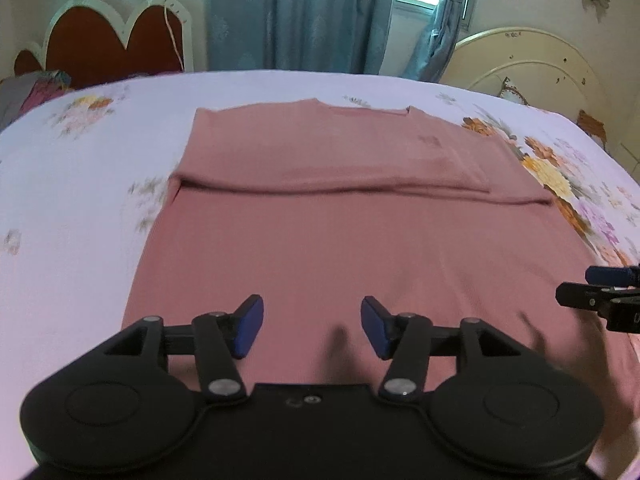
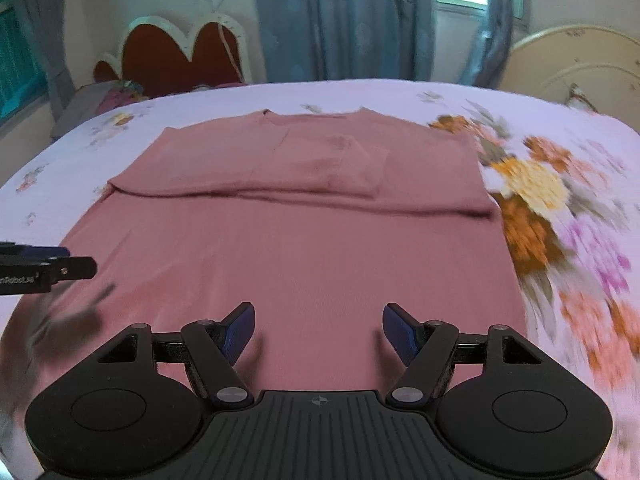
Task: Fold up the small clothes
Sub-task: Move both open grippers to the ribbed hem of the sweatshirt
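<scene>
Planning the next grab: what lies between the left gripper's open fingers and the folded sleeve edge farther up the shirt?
Only bare pink shirt fabric between the left gripper and the folded sleeve edge, per the left wrist view.

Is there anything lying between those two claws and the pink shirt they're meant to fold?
Nothing visible. The left gripper and right gripper are open, right over the pink shirt on the flowered bedsheet.

One pink shirt (image 1: 340, 240), two grippers, left gripper (image 1: 312, 328) and right gripper (image 2: 319, 332), one floral bedsheet (image 1: 72, 184), two headboards (image 1: 116, 40)

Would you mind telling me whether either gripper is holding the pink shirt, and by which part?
Nothing is held. The left gripper and right gripper are both open above the pink shirt.
</scene>
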A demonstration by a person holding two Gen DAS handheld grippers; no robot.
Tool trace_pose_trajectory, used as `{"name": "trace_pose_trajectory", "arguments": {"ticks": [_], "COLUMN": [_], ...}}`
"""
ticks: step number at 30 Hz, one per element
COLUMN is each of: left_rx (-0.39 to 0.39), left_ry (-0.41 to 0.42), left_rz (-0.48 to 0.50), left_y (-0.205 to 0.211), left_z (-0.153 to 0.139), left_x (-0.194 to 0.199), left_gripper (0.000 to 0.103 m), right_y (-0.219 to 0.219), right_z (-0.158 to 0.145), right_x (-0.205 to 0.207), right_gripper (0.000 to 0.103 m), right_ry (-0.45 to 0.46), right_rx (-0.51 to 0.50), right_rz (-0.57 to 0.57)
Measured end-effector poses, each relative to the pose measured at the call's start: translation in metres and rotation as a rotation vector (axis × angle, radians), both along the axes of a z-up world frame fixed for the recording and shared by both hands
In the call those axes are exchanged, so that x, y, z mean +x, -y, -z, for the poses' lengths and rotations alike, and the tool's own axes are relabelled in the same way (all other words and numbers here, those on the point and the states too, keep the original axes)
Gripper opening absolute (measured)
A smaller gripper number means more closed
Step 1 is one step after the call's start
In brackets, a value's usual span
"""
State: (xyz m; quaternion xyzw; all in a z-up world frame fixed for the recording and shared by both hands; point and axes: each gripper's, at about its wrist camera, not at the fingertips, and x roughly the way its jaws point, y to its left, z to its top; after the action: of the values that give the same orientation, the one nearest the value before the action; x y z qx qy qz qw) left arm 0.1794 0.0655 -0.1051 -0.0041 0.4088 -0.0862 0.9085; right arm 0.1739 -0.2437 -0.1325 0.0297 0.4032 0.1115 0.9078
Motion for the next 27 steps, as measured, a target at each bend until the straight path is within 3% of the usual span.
{"name": "trace_pose_trajectory", "arguments": {"ticks": [12,27], "left_rx": [-0.013,-0.025], "left_ry": [-0.006,-0.017], "left_rz": [-0.009,-0.074], "left_y": [-0.028,-0.067], "left_z": [0.0,0.008], "left_x": [-0.057,-0.091], "left_gripper": [0.062,0.062], "right_y": [0.003,0.026], "right_z": [-0.004,-0.003], "right_x": [-0.073,-0.117], "right_gripper": [0.07,0.07], "right_ry": [-0.003,0.005], "right_rx": [-0.025,-0.068], "right_rz": [0.11,0.22]}}
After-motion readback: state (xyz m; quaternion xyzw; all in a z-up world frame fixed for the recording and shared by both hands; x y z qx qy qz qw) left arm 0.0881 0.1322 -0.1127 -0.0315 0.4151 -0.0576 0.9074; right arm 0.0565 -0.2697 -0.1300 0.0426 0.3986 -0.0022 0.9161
